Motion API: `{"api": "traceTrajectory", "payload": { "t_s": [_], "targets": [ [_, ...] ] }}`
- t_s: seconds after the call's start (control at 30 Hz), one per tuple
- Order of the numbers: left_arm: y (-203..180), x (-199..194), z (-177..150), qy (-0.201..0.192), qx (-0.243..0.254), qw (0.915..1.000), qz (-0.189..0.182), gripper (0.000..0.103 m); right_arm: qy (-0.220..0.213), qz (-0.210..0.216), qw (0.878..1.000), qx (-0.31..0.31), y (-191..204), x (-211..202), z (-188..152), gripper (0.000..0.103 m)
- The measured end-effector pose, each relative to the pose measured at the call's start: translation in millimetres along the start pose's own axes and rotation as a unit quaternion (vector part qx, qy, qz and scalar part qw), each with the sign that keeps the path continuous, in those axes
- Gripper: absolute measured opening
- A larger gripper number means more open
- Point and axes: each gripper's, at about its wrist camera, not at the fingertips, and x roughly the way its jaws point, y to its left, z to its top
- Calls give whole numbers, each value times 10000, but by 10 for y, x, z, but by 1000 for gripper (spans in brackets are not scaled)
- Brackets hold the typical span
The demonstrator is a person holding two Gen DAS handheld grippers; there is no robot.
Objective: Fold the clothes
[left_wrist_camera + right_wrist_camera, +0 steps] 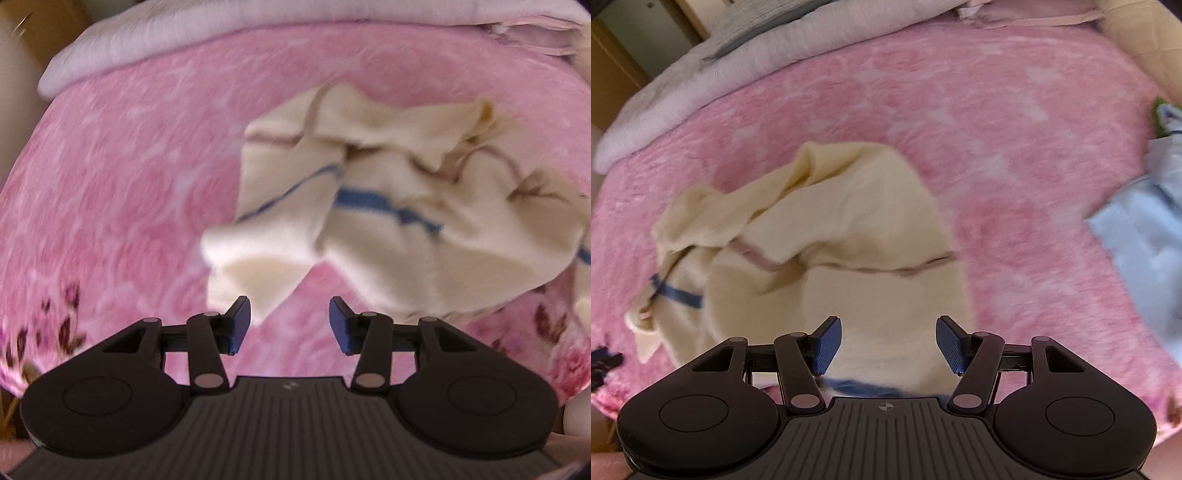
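A crumpled cream garment (pixel 388 206) with blue and brown stripes lies on the pink blanket (pixel 129 166). In the left wrist view it fills the middle right, and my left gripper (pixel 290 325) is open and empty just in front of its near corner. In the right wrist view the same cream garment (pixel 849 240) lies spread at centre left. My right gripper (pixel 888 345) is open and empty, hovering over the garment's near edge. The left gripper's tip (pixel 604 363) peeks in at the left edge of the right wrist view.
A white quilt (pixel 701 81) is bunched along the far side of the bed. A light blue garment (pixel 1145 236) lies at the right, with a green-edged piece (pixel 1161 114) behind it. A beige headboard edge (pixel 1145 40) runs at the far right.
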Motion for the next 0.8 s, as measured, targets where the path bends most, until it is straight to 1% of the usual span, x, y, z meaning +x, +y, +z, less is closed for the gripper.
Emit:
{"api": "traceTrajectory", "payload": {
  "t_s": [0.07,0.13,0.2,0.3,0.37,0.4,0.43,0.47,0.5,0.57,0.6,0.7,0.77,0.8],
  "targets": [
    [137,99,-130,64,-271,9996,-16,43,77,162,9998,-111,126,75,-55,61],
    [225,221,-207,60,-459,9989,-46,44,140,214,9994,-249,261,156,-119,61],
    [308,390,-249,38,-684,9975,-169,44,152,233,9989,-370,381,229,-200,61],
    [445,662,-275,7,-1097,9930,-430,44,257,128,9987,-432,527,333,-354,61],
    [555,823,-280,-70,-1305,9892,-666,37,306,54,9987,-399,590,392,-480,61],
    [619,873,-272,-132,-1321,9878,-814,18,332,11,9987,-382,621,421,-543,61],
    [700,891,-248,-218,-1311,9864,-970,9,379,-97,9986,-348,650,448,-605,61],
    [783,902,-219,-310,-1295,9849,-1109,9,426,-205,9984,-315,679,475,-667,61],
    [885,876,-158,-451,-1235,9849,-1122,8,469,-311,9980,-278,707,499,-729,61],
    [1166,780,35,-867,-918,9887,-806,8,461,-482,9977,-120,752,501,-818,61],
    [1320,732,139,-1077,-780,9890,-643,8,447,-564,9974,-33,778,496,-856,61],
    [2029,568,593,-1727,-739,9822,-85,8,281,-745,9966,185,874,444,-926,61],
    [2485,505,893,-1962,-605,9782,314,9,109,-830,9960,305,951,409,-944,61],
    [2635,498,1009,-2043,-474,9756,651,13,29,-866,9956,360,989,401,-946,61]
  ]
}}
